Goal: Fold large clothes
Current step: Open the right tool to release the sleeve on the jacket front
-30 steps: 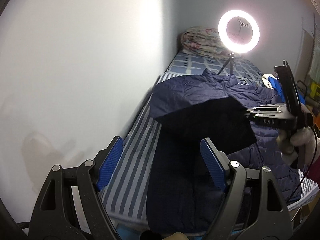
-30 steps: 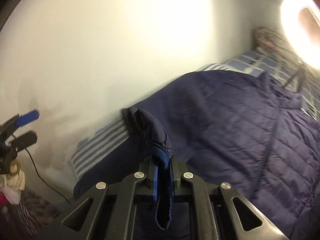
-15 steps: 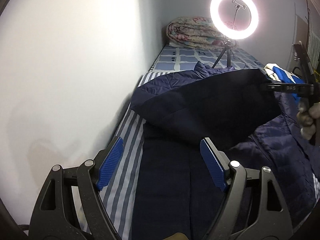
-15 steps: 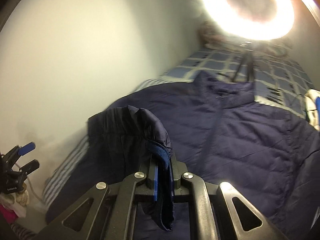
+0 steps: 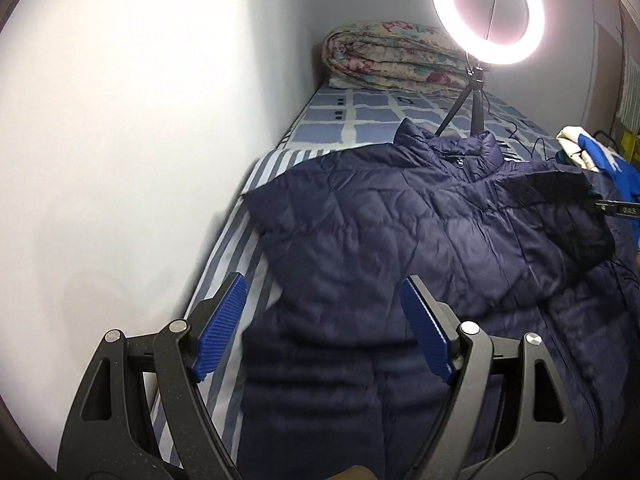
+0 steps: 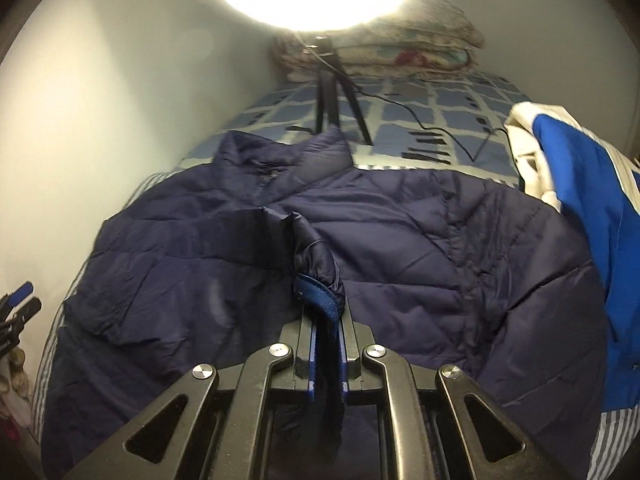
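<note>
Left wrist view: the left gripper (image 5: 324,326) hangs above the near end of the bed (image 5: 236,264) with its jaws spread wide and nothing between the blue ribbed pads (image 5: 220,326). Under it a navy quilted jacket (image 5: 384,240) lies spread over the striped sheet, collar toward the far end, one edge running close along the white wall (image 5: 120,140). One sleeve (image 5: 552,216) is folded across the jacket's chest toward the right, and its cuff end meets the black tip of the right gripper (image 5: 616,210) at the frame's right edge. Beyond the collar a lit ring light (image 5: 488,12) stands on a small tripod on a blue checked cover, with a rolled floral quilt (image 5: 392,56) against the far wall. A white and blue garment (image 5: 592,156) lies at the right side of the bed. Right wrist view: the right gripper (image 6: 327,352) has its jaws drawn narrow on the sleeve cuff (image 6: 320,292), the blue-trimmed hem pinched between the pads and a flap of dark fabric hanging down below them. The held sleeve (image 6: 248,240) runs left from the cuff over the jacket body (image 6: 440,264), and the white and blue garment (image 6: 580,200) rises at the right, touching the jacket's edge. The left gripper (image 6: 16,304) shows small at the far left edge, its blue pads apart.
</note>
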A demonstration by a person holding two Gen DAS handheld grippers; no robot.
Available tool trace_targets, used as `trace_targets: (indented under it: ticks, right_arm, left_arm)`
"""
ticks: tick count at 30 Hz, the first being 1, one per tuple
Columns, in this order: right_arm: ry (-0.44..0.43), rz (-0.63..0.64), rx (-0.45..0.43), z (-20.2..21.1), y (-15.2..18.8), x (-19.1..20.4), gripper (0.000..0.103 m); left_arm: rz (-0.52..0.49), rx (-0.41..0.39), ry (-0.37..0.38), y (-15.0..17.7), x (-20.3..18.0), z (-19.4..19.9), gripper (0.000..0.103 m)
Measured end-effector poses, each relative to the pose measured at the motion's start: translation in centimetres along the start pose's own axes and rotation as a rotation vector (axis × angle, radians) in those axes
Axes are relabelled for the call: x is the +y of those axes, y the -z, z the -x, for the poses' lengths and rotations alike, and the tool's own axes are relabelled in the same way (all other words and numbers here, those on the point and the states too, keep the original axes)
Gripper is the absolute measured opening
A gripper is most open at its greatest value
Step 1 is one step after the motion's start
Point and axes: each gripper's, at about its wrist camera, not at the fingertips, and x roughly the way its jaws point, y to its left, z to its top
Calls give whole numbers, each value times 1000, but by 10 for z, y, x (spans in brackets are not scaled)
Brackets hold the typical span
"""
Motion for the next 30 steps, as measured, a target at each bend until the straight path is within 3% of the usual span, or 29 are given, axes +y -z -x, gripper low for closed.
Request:
trace_targets:
  ticks: [6, 13, 16, 18, 21, 25, 30]
  right_arm:
    - [17, -16, 37, -15, 4, -8, 6]
    - [112, -26, 114, -45, 11, -18, 6]
    - [176, -2, 143, -57, 14, -16, 11]
    - [215, 21, 156, -62, 16, -15, 22]
    - [237, 27, 143, -55, 16, -14, 32]
    - [188, -6, 78, -15, 15, -16, 51]
    - [144, -15, -1, 57, 22, -10, 53]
  left_arm:
    - [-33, 37, -15, -17, -12, -50, 82]
    - [-55, 121, -39, 2, -14, -91, 82]
    - [-64, 132, -51, 10, -17, -96, 82]
    - [-70, 143, -58, 13, -19, -102, 82]
    - [-72, 127, -63, 11, -20, -94, 82]
    - [-43, 71, -41, 0, -18, -61, 82]
    - [-77, -9, -3, -11, -36, -2, 82]
